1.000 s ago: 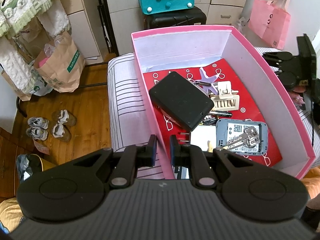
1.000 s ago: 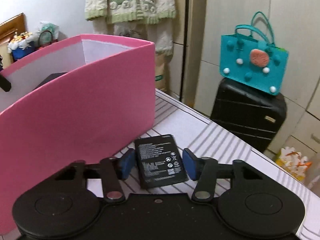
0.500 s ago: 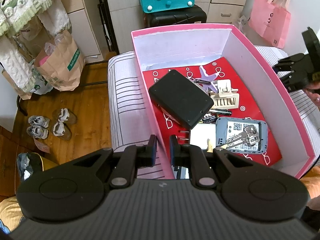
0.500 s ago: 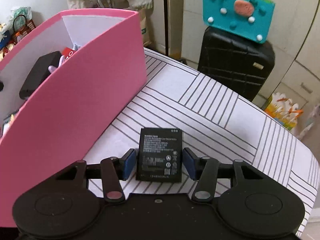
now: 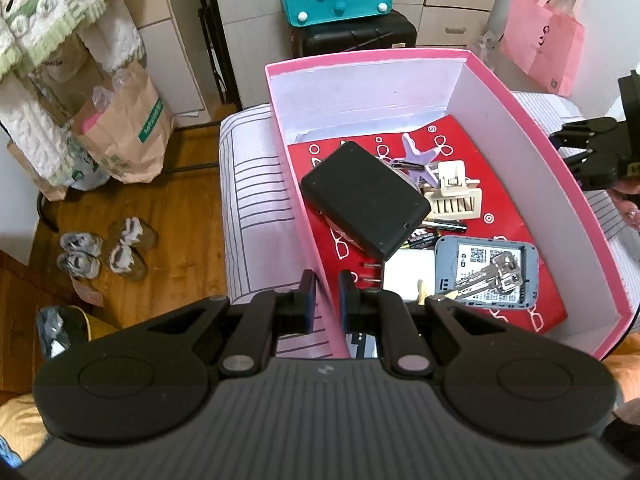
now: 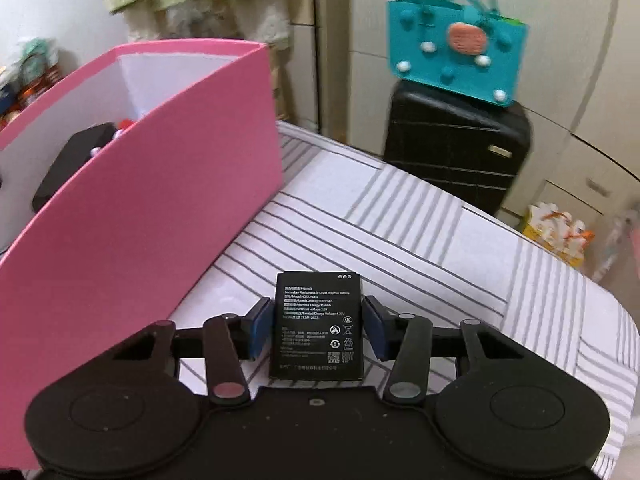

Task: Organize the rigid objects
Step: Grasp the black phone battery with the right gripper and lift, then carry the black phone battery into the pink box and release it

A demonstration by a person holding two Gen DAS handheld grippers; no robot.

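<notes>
Left wrist view: our left claw (image 5: 323, 294) is pinched on the near left wall of the pink box (image 5: 532, 120), one pad outside, one inside, steadying it on the striped bed (image 5: 256, 184). The right claw (image 5: 592, 156) hangs beyond the box's right wall.

Right wrist view: the flat black battery (image 6: 317, 324) sits between the right claw's (image 6: 317, 328) closing blue pads (image 6: 258, 330), its long axis running along the fingers; we cannot tell if they already press it. The box stands to its left, so we judge the battery must rise over that wall.
</notes>
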